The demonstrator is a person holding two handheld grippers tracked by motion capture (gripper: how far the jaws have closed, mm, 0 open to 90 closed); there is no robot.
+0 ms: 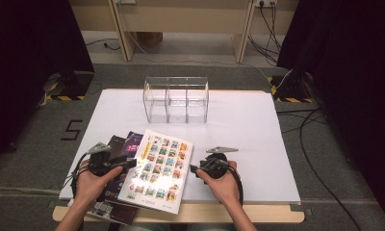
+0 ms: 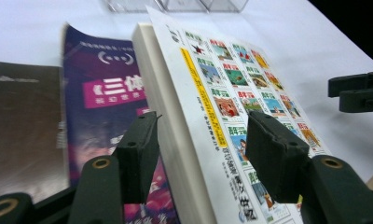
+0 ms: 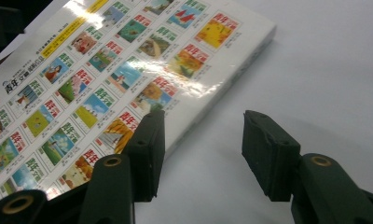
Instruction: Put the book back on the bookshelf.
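At the near left of the white table sheet (image 1: pixel 238 120) lies the thick white glossy paperback w/ a grid of small colour pictures on its cover (image 1: pixel 158 169), resting partly on top of a purple-covered book (image 2: pixel 105 116) and a dark grey-brown book (image 2: pixel 21 126) beside it. Your left gripper (image 1: pixel 129 162) has its jaws spread wide, straddling the paperback's left edge: one jaw below/outside the page block, the other over the cover, pads not yet pressing. Your right gripper (image 1: pixel 196 169) is also spread wide, empty, just beside the book's right edge; one jaw hovers over the cover corner, the other over bare sheet.

Handling, by my read: book looks fairly heavy & stiff as a block, but the cover is shiny, so prob. slippery, and a soft cover will bend if pinched alone. Take the full thickness at the spine-side edge, approx. mid-length, pads flat. Clear acrylic three-bay box (image 1: pixel 176 100) stands well apart at the far side
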